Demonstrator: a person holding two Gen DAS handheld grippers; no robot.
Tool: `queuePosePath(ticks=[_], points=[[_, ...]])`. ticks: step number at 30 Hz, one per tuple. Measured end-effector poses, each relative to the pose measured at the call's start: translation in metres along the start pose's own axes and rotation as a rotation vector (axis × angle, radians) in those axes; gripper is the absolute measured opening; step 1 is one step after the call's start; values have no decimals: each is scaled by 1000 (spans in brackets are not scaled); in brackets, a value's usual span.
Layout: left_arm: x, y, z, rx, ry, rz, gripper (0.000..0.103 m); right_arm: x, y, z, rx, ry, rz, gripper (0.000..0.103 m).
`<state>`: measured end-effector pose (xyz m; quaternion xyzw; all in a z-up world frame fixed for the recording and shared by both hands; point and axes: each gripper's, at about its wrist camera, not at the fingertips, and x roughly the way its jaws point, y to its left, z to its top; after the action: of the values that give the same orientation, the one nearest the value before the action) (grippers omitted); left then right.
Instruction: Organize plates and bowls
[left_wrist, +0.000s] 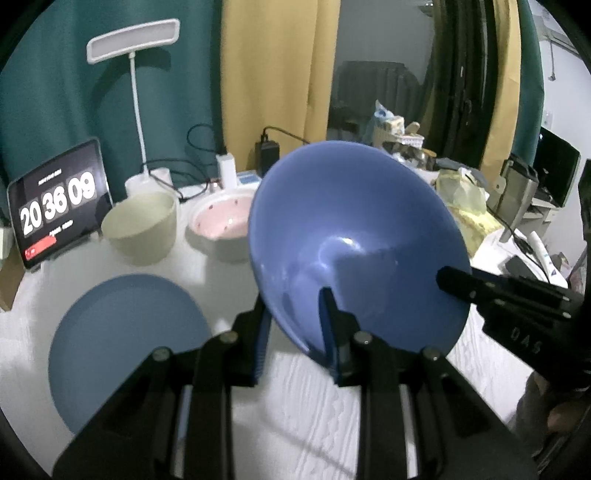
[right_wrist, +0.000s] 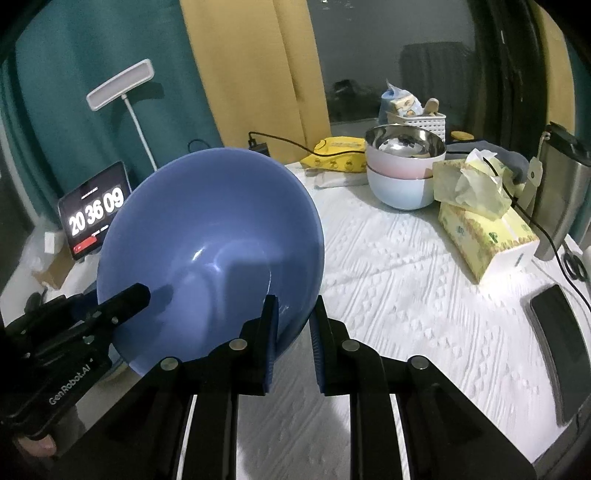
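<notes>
A large blue bowl (left_wrist: 351, 240) (right_wrist: 207, 251) hangs tilted above the white tablecloth, held by both grippers on opposite sides of its rim. My left gripper (left_wrist: 295, 325) is shut on the near rim, one finger inside and one outside. My right gripper (right_wrist: 293, 321) is shut on the rim the same way. Each view shows the other gripper at the bowl's far side: the right gripper (left_wrist: 461, 284) and the left gripper (right_wrist: 136, 295). A flat blue plate (left_wrist: 125, 343) lies below left. A cream bowl (left_wrist: 142, 225) and a pink bowl (left_wrist: 221, 221) stand behind it.
A stack of bowls with a steel one on top (right_wrist: 404, 173) stands at the back right, next to a tissue box (right_wrist: 480, 236). A phone (right_wrist: 561, 347) lies at the right edge. A tablet showing a clock (left_wrist: 55, 206) and a desk lamp (left_wrist: 133, 44) stand at the back left.
</notes>
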<state>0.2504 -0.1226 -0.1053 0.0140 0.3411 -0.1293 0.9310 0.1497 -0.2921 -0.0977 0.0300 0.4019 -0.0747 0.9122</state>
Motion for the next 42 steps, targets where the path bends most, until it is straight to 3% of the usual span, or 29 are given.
queuePosePath(ticks=[29,42], points=[[3,8,-34,-2,141,-41,31,-5,11,-21,26,115,-12,21],[-9,21,-24,-21,90,-54,46,-5,14,-7,11,96,-43,29]])
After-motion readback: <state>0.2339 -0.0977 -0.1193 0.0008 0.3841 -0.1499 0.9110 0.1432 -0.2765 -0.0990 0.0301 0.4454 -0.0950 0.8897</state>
